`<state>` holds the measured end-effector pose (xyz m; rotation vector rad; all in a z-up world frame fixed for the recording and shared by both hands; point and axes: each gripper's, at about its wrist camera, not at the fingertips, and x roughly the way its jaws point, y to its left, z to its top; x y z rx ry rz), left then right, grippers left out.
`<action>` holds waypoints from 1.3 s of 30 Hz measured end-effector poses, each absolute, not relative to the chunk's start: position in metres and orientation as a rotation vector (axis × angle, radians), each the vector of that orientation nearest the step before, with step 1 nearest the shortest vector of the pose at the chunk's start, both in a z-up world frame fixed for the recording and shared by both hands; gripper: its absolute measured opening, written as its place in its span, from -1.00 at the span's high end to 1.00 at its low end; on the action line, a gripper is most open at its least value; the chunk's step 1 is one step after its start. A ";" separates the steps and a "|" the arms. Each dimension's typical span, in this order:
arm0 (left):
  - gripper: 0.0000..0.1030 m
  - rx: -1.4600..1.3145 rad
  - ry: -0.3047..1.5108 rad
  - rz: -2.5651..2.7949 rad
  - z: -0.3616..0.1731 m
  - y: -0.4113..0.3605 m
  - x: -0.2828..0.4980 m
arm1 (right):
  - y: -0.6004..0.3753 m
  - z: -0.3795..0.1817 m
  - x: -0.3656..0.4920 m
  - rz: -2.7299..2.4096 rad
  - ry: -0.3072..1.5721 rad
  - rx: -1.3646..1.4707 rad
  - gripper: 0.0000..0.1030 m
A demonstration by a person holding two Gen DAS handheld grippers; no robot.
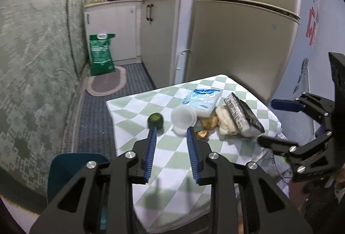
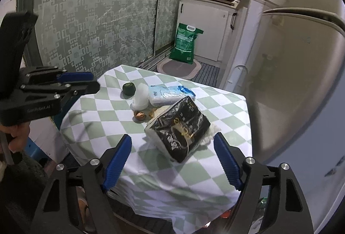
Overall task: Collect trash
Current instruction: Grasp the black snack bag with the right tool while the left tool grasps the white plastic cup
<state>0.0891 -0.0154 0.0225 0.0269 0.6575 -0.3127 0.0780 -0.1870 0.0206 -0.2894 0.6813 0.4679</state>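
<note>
A small table under a green-and-white checked cloth holds the trash. On it lie a dark green round fruit, a clear plastic cup on its side, a blue-white wipes pack, brown peel scraps, crumpled white paper and a black tissue pack. My left gripper hovers short of the fruit and cup, jaws narrow, nothing between them. My right gripper stands wide, just short of the black pack.
A tall fridge stands right behind the table. A green sack and an oval mat are on the kitchen floor beyond. A patterned sliding door runs along the left. A blue chair sits beside the table. A hand grips the left tool.
</note>
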 end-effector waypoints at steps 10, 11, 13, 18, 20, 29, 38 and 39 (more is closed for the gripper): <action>0.54 0.071 0.707 -0.382 0.006 -0.038 0.120 | -0.176 0.001 0.097 0.475 0.726 -0.355 0.08; 0.55 0.071 0.716 -0.384 0.002 -0.039 0.123 | -0.178 0.001 0.097 0.478 0.725 -0.346 0.18; 0.61 0.068 0.727 -0.376 -0.005 -0.039 0.128 | -0.185 0.005 0.098 0.486 0.722 -0.321 0.35; 0.71 0.027 0.747 -0.384 -0.011 -0.039 0.136 | -0.195 0.012 0.100 0.498 0.722 -0.272 0.50; 0.71 0.019 0.744 -0.390 -0.010 -0.040 0.136 | -0.201 0.013 0.100 0.499 0.723 -0.247 0.56; 0.70 0.033 0.741 -0.399 -0.006 -0.048 0.140 | -0.217 0.014 0.105 0.601 0.753 -0.102 0.54; 0.75 0.025 0.751 -0.397 -0.010 -0.050 0.147 | -0.216 0.018 0.103 0.587 0.749 -0.111 0.64; 0.86 0.023 0.753 -0.403 -0.011 -0.051 0.147 | -0.216 0.019 0.102 0.583 0.744 -0.112 0.64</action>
